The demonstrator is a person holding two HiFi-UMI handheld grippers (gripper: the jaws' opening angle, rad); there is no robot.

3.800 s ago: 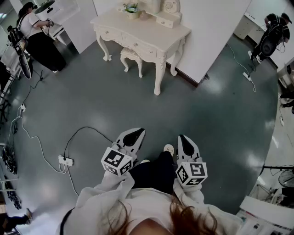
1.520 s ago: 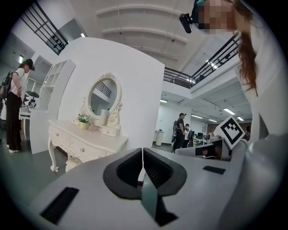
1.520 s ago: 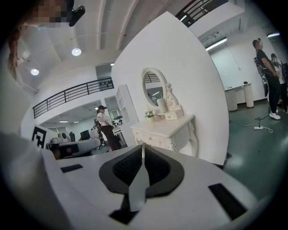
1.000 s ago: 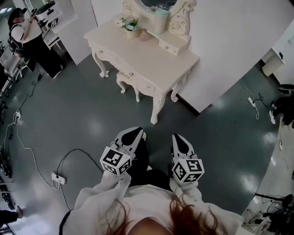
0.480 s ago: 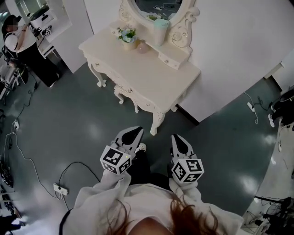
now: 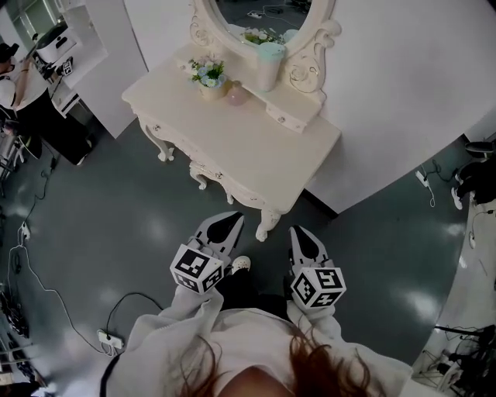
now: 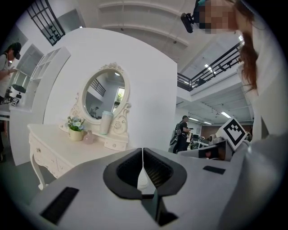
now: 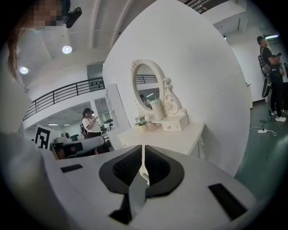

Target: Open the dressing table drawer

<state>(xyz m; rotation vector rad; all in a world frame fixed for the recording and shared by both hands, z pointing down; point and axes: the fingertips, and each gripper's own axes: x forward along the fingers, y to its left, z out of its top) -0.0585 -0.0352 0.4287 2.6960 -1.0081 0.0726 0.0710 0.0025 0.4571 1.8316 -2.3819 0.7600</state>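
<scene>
The cream dressing table with an oval mirror stands against a white wall at the top centre of the head view. Its front drawers face down-left, and a small drawer box sits on top under the mirror. My left gripper and right gripper hover side by side just short of the table's near corner, touching nothing. Both are shut and empty. The left gripper view has its closed jaws aimed at the table. From the right gripper the table lies straight ahead.
A flower pot, a pink vase and a pale cup stand on the tabletop. A stool is tucked under it. A power strip and cable lie on the grey floor at the lower left. A person stands far left.
The dressing table has come closer and lower in the head view as both grippers were carried towards it. Both stayed shut.
</scene>
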